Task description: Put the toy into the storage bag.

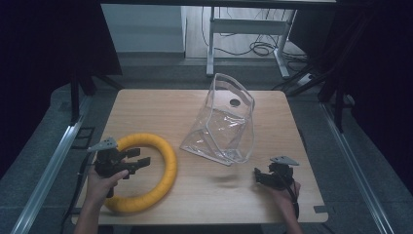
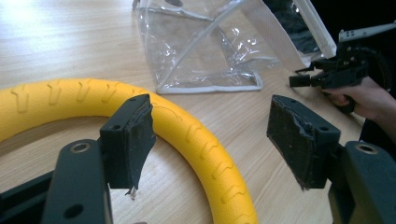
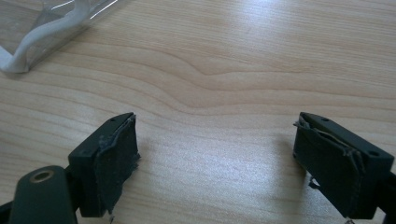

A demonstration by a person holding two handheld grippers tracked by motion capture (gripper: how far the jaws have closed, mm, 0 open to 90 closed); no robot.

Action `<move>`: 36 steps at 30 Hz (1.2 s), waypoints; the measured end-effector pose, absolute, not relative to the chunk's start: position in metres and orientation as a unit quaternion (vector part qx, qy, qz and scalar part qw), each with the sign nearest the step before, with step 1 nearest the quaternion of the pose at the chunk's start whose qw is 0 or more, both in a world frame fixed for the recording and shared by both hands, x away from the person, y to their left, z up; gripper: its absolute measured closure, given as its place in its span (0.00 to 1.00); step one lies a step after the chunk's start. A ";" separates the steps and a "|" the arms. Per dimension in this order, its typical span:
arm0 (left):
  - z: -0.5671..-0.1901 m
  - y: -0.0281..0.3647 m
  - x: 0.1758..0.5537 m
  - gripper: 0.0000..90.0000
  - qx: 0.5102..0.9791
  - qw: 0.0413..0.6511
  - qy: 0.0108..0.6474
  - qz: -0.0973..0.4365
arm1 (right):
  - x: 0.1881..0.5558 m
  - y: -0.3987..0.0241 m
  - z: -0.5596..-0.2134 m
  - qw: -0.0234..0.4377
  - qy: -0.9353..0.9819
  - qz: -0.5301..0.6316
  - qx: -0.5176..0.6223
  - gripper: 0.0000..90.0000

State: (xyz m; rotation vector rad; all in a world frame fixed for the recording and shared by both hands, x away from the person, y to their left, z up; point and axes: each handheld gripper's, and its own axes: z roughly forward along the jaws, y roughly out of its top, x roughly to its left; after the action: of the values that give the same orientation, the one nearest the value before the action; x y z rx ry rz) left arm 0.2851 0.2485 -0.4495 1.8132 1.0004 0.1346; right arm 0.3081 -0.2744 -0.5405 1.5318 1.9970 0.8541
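Clear bag (image 1: pixel 221 124) mid-table, yellow ring (image 1: pixel 146 171) beside left gripper (image 1: pixel 142 162)

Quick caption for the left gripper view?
Open left gripper poised over yellow ring, clear bag beyond.

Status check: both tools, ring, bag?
Left tool open above yellow ring. Right tool open, empty, over bare table. Clear bag upright between, untouched. Nothing blocking.

Both hand-held grippers (image 1: pixel 139 163) (image 1: pixel 256 176) gape (jaws wide apart).
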 end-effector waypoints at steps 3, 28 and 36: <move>-0.451 0.246 0.285 0.35 0.756 0.500 0.418 0.062 | 0.308 -0.274 -0.541 0.240 0.732 0.310 0.558 0.15; -0.433 0.241 0.280 0.37 0.823 0.434 0.365 0.045 | 0.308 -0.274 -0.541 0.242 0.727 0.313 0.561 0.18; -0.437 0.233 0.274 0.37 0.871 0.375 0.317 -0.002 | 0.308 -0.275 -0.541 0.245 0.727 0.312 0.561 0.19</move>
State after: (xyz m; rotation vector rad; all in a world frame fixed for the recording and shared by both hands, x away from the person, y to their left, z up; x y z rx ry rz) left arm 0.2740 0.2335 -0.4366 2.2297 0.8125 -0.0049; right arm 0.3075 -0.2749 -0.5406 1.5304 1.9839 0.8529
